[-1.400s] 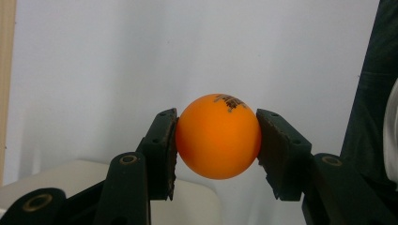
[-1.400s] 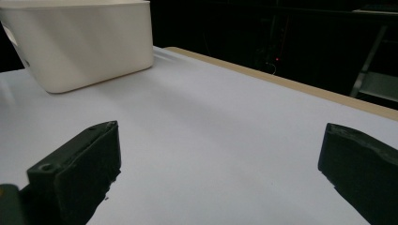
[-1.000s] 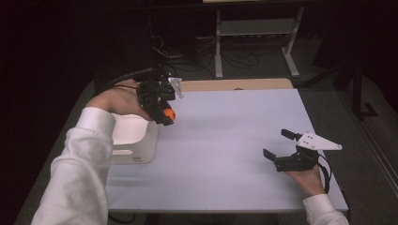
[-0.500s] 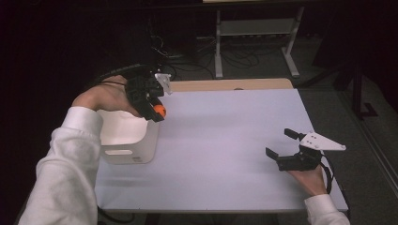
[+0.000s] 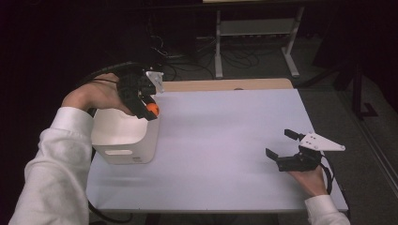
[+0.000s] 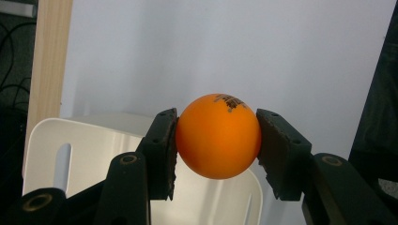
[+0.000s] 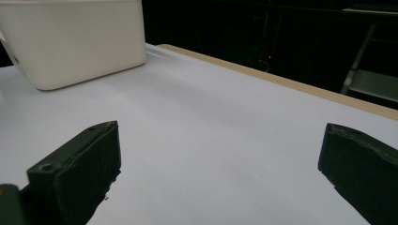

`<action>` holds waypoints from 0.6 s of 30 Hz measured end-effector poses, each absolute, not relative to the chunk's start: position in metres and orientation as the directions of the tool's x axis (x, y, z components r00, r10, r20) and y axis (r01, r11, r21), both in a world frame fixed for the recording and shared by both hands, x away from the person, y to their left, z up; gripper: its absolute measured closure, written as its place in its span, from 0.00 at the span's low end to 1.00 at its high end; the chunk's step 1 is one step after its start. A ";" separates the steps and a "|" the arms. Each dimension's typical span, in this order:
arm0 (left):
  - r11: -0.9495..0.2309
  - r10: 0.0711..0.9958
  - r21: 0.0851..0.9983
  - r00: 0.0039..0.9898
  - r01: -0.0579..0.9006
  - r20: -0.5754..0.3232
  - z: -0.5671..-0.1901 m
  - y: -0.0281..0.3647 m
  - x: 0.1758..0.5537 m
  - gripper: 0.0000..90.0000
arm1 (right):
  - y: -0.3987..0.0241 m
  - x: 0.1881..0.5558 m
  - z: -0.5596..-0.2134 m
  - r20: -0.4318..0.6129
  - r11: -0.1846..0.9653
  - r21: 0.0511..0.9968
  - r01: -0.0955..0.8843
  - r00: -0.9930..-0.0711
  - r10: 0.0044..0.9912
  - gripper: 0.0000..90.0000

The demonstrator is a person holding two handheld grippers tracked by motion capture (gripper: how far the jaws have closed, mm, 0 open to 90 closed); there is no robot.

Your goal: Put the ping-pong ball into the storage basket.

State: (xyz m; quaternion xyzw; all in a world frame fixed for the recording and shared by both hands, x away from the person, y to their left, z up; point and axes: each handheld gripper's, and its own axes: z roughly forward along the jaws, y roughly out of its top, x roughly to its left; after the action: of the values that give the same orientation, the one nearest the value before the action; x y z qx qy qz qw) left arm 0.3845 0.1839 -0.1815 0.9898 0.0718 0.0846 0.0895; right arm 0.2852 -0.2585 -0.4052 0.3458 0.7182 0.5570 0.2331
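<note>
Left gripper [image 5: 149, 111] pinches the orange ball [image 6: 218, 136] over the white bin [image 5: 123, 139], not yet dropped; probably above the rim. Right gripper [image 5: 285, 149] rests spread, empty, on the table [image 5: 225, 136].

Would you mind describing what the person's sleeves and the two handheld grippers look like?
Both forearms wear white long sleeves. The left gripper and the right gripper are black, each with two blocky jaws whose arms show round pivot pins. Each carries a pale grey three-cornered plate with small holes on top. A black cable trails from the left one.
</note>
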 end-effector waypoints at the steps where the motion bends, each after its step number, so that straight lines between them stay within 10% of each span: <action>1: -0.974 0.155 0.189 0.975 0.124 0.157 -0.181 0.185 0.385 0.57 | -0.259 0.285 -0.405 0.047 0.143 0.961 0.235 -0.652 0.756 0.00; 18: -0.976 0.125 0.196 0.980 0.094 0.153 -0.180 0.195 0.381 0.57 | -0.256 0.285 -0.407 0.050 0.150 0.958 0.246 -0.655 0.754 0.00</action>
State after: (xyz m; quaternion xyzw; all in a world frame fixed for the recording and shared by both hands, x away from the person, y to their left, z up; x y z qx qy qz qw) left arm 0.3806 0.1948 -0.1796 0.9906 0.0554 0.0825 0.0942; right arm 0.2848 -0.2557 -0.4065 0.3457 0.7226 0.5527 0.2298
